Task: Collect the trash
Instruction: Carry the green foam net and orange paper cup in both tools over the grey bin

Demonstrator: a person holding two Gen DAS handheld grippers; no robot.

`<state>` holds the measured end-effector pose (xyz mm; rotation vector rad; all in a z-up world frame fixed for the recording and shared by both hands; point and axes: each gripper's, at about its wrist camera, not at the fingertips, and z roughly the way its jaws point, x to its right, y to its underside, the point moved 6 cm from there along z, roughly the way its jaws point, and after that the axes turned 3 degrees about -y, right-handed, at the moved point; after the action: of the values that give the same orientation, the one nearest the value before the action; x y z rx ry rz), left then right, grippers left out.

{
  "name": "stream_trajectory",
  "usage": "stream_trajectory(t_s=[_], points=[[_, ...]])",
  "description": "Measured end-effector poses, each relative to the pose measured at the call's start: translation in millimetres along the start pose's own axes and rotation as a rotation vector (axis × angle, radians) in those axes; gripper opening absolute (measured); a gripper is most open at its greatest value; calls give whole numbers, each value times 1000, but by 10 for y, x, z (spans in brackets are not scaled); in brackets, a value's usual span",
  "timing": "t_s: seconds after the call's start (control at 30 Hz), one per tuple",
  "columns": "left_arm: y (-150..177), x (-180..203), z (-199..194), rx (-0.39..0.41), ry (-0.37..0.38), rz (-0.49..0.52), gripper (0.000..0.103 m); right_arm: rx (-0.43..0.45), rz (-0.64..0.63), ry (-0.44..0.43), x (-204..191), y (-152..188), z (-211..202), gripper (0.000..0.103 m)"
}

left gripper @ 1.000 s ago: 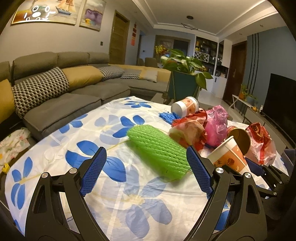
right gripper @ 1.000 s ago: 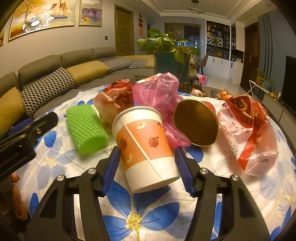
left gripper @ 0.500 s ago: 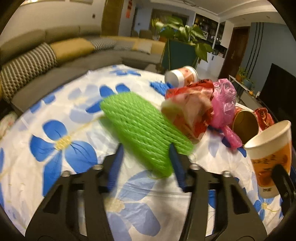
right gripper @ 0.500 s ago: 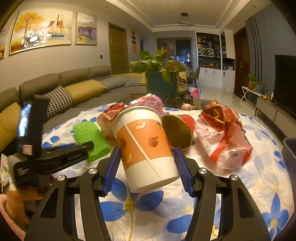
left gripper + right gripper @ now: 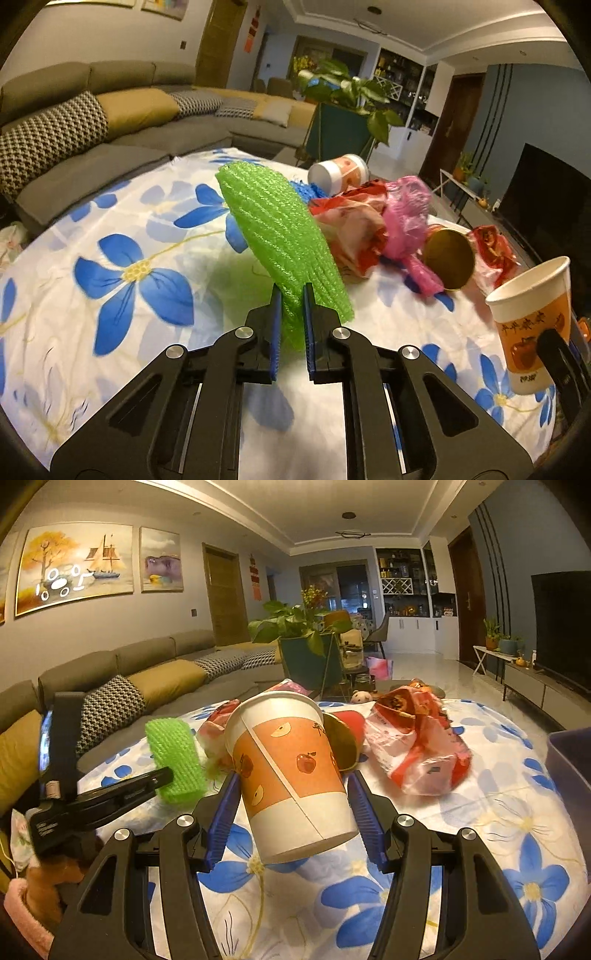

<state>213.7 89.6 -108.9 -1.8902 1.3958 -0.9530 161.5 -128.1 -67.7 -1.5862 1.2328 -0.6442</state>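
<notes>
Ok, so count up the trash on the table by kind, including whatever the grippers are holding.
Paper cups: 2 (held cup, far cup)
Plastic bags: 3 (pink bag, left red-white bag, right red-white bag)
Foam nets: 1 (green foam net)
Gold-lined red cup: 1
Total: 7; a blue scrap behind the net is unclear.

Around the one green foam net [image 5: 284, 236] can be counted two orange-printed paper cups [image 5: 532, 325] [image 5: 340, 171], one gold-lined can [image 5: 447, 259], one pink plastic bag [image 5: 404, 218], and two red-and-white wrappers [image 5: 354, 229] [image 5: 417, 738].
</notes>
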Motion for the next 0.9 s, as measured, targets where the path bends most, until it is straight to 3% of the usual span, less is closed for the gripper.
stream_trajectory(t_s=[0.17, 0.33, 0.67, 0.9], points=[[-16, 81, -328, 59, -51, 38, 10, 20, -2, 18, 22, 8, -150, 58], [-59, 256, -570, 112, -52, 84, 10, 44, 10, 33, 73, -10, -291, 58], [-12, 612, -880, 163, -24, 168, 10, 102, 32, 87, 305, -86, -619, 58], [38, 932, -995, 174, 38, 213, 10, 134, 54, 129, 485, -106, -819, 58]])
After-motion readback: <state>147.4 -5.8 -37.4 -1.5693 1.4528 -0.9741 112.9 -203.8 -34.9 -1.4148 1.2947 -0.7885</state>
